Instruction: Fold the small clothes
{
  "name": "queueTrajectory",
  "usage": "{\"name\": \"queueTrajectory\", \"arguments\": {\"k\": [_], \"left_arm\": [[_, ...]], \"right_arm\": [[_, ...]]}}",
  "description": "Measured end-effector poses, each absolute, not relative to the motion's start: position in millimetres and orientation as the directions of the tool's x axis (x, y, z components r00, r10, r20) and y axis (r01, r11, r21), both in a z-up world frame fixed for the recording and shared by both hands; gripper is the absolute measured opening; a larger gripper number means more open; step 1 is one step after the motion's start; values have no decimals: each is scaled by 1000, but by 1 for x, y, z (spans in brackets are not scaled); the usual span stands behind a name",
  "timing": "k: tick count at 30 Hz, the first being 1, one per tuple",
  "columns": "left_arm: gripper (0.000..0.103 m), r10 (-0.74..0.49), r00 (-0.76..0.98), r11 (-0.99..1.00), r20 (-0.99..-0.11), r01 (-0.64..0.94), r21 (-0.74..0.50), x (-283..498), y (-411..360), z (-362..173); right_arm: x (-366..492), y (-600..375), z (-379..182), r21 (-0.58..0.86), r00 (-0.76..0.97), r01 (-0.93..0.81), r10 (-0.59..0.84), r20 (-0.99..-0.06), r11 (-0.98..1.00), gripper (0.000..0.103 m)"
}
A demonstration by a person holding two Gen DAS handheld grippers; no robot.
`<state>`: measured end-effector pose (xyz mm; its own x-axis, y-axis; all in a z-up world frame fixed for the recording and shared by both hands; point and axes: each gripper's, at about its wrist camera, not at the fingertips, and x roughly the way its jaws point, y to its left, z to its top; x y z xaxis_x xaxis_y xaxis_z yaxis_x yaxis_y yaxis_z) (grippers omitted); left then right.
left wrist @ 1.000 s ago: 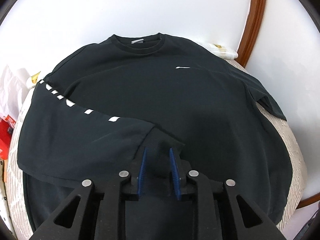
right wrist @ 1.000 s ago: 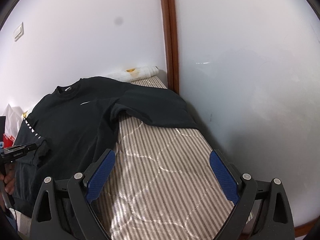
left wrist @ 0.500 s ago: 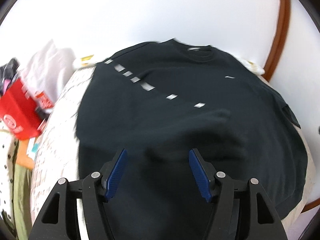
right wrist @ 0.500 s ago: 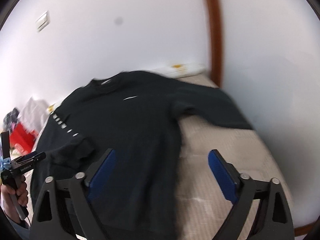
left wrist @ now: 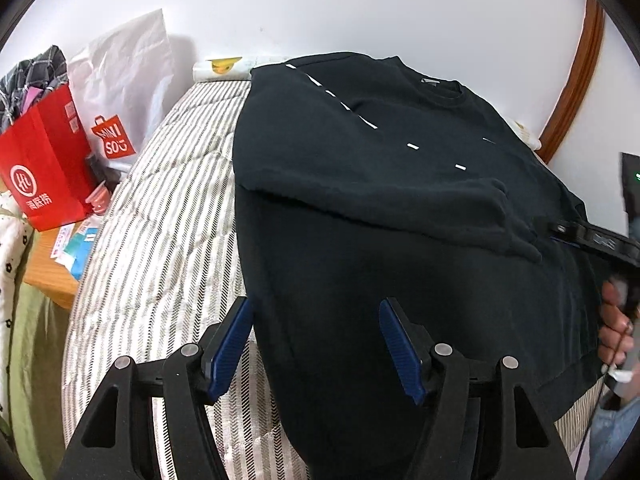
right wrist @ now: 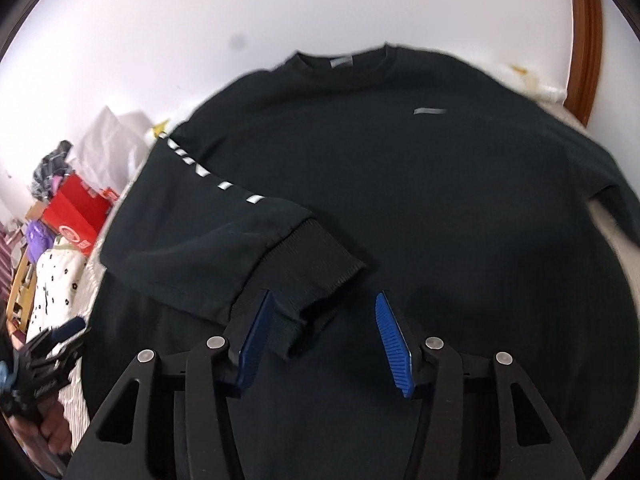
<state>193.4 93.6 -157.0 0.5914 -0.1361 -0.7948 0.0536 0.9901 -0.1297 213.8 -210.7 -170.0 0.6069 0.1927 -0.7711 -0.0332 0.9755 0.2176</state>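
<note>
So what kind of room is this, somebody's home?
Most likely a bedroom at home: the black sweatshirt lies on a striped mattress, with shopping bags and a floral quilt piled beside it.

Sweatshirt spread on the bed, one sleeve folded across

The sweatshirt [left wrist: 400, 240] lies on the bed [left wrist: 160, 240], collar toward the wall edge; its sleeve [right wrist: 224, 248] rests across its body, while bags [left wrist: 52, 160] stand beside the bed's left edge.
</note>
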Motion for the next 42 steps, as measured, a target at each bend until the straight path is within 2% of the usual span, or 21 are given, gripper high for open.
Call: {"name": "queueTrajectory", "arguments": {"k": [3,5,9,10,13,19,26,30,35,39,42], "left_arm": [[63,-144,592,989,-793,64,-133,196,92,-163],[63,-145,585,989,-798,65,-132,199,90,-167],[63,-118,584,993,-803,56,-106,202,86,-175],[63,-103,589,995,-802,51,-90,203,84,-176],[63,-73,595,997,-800,37,-63,204,82,-179],[66,-41,591,999,-806,9,-44,211,82,-181],[68,-12,578,999,-816,-21,-30,219,81,-181],[68,-9,575,999,-818,-26,-29,221,81,-181],[68,-7,570,999,-821,-31,-30,222,82,-181],[68,-9,556,999,-831,-35,-34,220,83,-179],[67,-5,555,999,-832,-31,-26,212,84,-177]], "right_arm": [[232,-212,-183,245,580,-11,205,-788,970,51],[244,-212,-192,266,561,1,220,-798,964,41],[255,-203,-193,214,587,-17,183,-789,977,25],[258,-201,-193,204,585,-31,183,-790,978,18],[268,-205,-184,222,584,-75,224,-781,972,12],[263,-231,-134,277,660,-118,284,-695,954,10],[263,-290,-81,233,762,-56,192,-619,971,10],[274,-333,-70,241,788,20,133,-601,970,10],[285,-369,-89,256,766,89,98,-636,963,11],[282,-377,-116,249,714,142,75,-697,958,16],[260,-380,-127,222,690,148,60,-722,964,29]]}}
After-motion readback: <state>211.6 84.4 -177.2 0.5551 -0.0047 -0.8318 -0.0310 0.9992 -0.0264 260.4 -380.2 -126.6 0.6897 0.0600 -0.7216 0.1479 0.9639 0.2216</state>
